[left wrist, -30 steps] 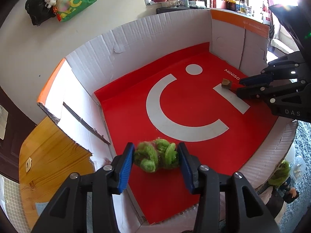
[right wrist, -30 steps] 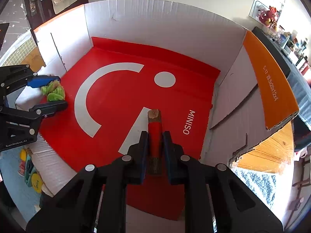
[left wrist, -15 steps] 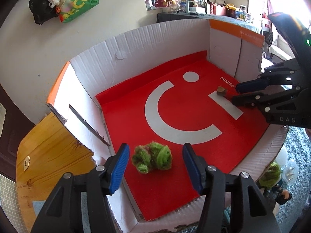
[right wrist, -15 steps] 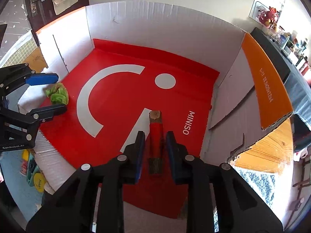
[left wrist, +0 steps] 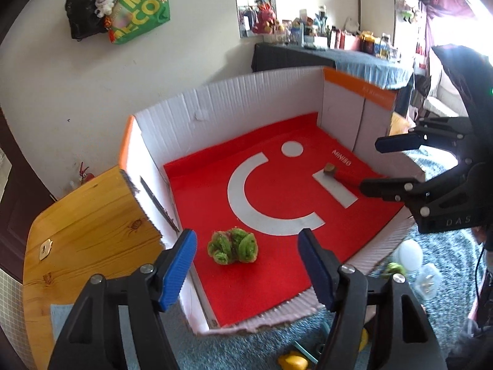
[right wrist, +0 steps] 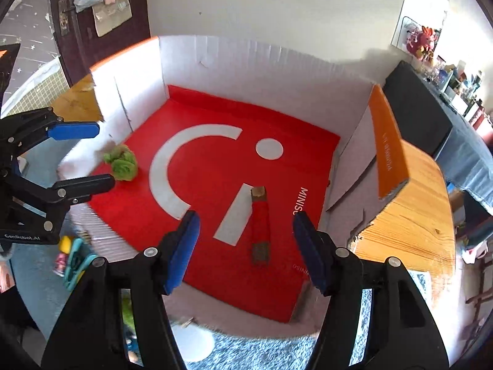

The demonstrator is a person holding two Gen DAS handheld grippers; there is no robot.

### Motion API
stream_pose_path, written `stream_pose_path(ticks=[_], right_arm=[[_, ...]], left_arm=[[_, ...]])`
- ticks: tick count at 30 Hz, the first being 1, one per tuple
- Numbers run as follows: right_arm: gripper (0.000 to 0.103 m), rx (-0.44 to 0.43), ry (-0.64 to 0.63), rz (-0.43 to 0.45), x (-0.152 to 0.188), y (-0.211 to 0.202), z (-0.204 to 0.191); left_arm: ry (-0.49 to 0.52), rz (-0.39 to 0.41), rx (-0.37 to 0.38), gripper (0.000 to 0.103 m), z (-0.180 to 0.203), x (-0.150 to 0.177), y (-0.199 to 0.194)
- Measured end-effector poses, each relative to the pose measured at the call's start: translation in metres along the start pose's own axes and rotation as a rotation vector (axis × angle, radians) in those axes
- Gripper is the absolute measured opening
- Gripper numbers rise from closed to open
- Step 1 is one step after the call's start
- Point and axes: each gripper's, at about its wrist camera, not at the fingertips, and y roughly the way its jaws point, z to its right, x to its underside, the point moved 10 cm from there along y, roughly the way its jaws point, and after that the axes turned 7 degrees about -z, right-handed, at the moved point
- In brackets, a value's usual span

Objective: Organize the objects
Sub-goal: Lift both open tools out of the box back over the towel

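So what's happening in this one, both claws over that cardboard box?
A person is tidying small things into an open cardboard box with a red liner. The left claw is opening above a fuzzy green ball, which lies loose on the liner near the box's left wall. The right claw is opening too, above a red stick with brown ends that lies flat on the liner by the white stripe. Neither claw is touching its item, so both things sit free in the box.
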Motion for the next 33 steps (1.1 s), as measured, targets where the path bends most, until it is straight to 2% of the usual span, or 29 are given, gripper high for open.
stream_pose_path(ticks=[3,17,19,22,27,33], right_arm=[[0.070,0.000,-0.001,0.035,-0.002,-0.014,-0.004],[0.085,-0.010,0.020,0.200,0.005,-0.082,-0.027],[0.088,-0.012,0.029,0.220,0.008,-0.090,-0.029],[0.093,-0.017,0.042,0.243,0.015,-0.099,-0.033],[0.093,-0.010,0.058,0.280,0.025,-0.111,-0.040],[0.095,0.001,0.088,0.290,0.043,-0.112,-0.044]], left_arm=[[-0.024,0.050,0.003,0.079,0.001,-0.002,-0.021],[-0.121,0.202,-0.006,0.094,0.004,0.004,-0.085],[-0.129,0.216,-0.010,0.099,0.007,0.008,-0.092],[-0.146,0.236,-0.010,0.101,0.010,0.014,-0.102],[-0.185,0.248,0.014,0.103,0.015,0.027,-0.110],[-0.267,0.225,0.053,0.103,0.017,0.051,-0.109]])
